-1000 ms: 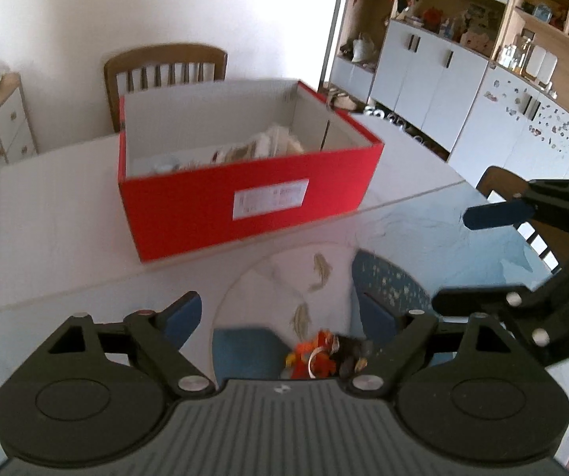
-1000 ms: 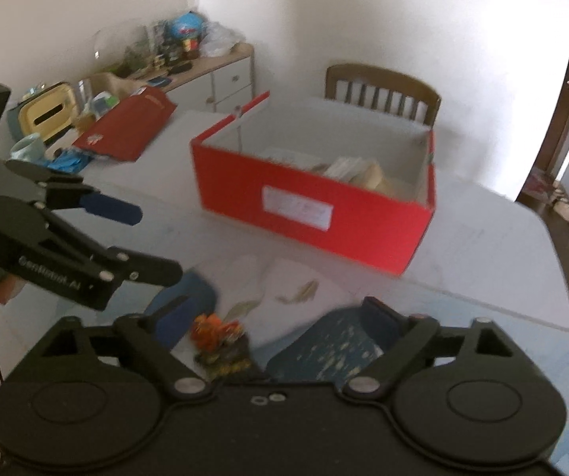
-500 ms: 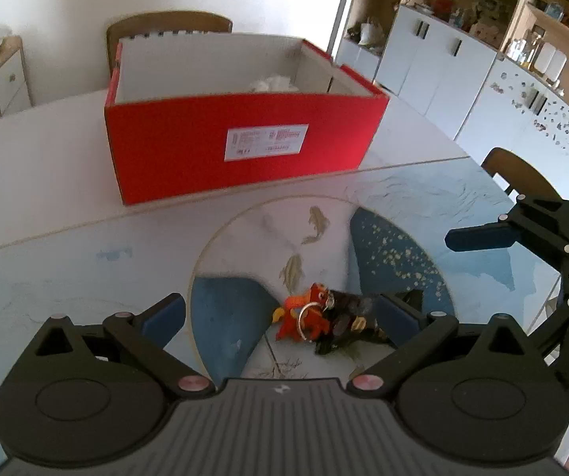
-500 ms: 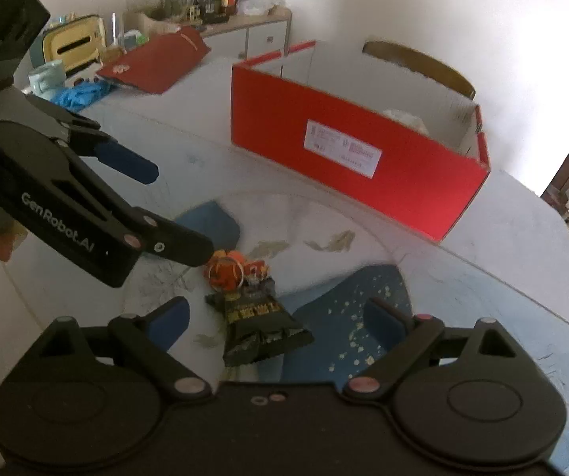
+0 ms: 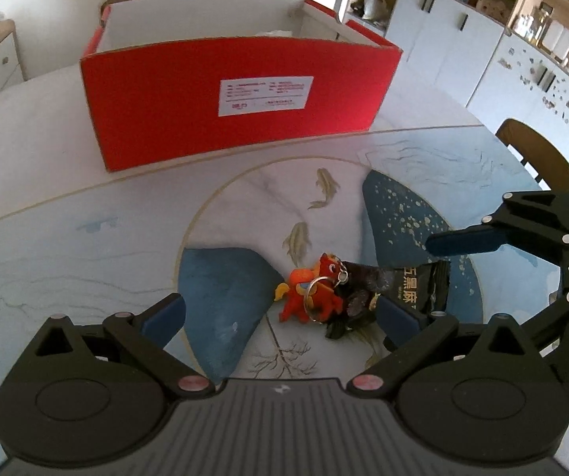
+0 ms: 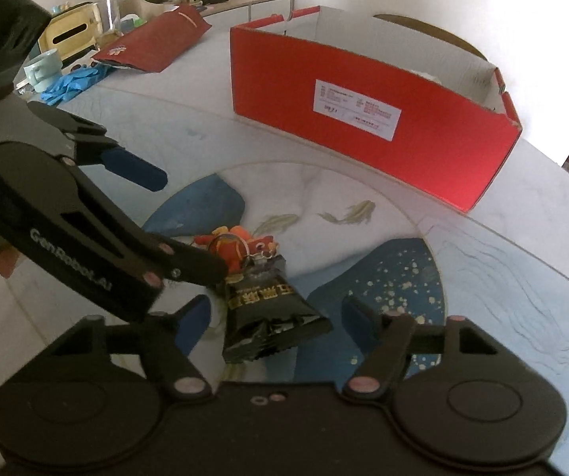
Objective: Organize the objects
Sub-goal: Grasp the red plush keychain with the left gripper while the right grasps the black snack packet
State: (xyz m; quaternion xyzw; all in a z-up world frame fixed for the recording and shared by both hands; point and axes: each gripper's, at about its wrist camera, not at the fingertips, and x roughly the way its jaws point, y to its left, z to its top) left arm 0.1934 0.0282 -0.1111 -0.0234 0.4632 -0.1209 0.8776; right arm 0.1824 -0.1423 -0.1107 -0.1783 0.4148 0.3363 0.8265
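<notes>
A small orange plush keychain [image 5: 310, 293] with a metal ring lies on the painted table against a black snack packet [image 5: 407, 289]. Both also show in the right wrist view, the keychain [image 6: 236, 246] beyond the packet [image 6: 268, 309]. My left gripper [image 5: 280, 313] is open, low over the table, with the keychain between its fingers. My right gripper [image 6: 272, 313] is open with the packet between its fingers. An open red cardboard box [image 5: 236, 99] stands behind them; it also shows in the right wrist view [image 6: 371, 119].
A red envelope [image 6: 153, 39], blue gloves [image 6: 72, 81] and a mug [image 6: 42, 69] lie at the table's far left. Wooden chairs [image 5: 538, 158] stand at the table's edge. White cabinets [image 5: 482, 39] line the wall.
Both grippers have dropped lower and closer to the keychain and packet, which now lie between their open fingers. The red box looks nearer.
</notes>
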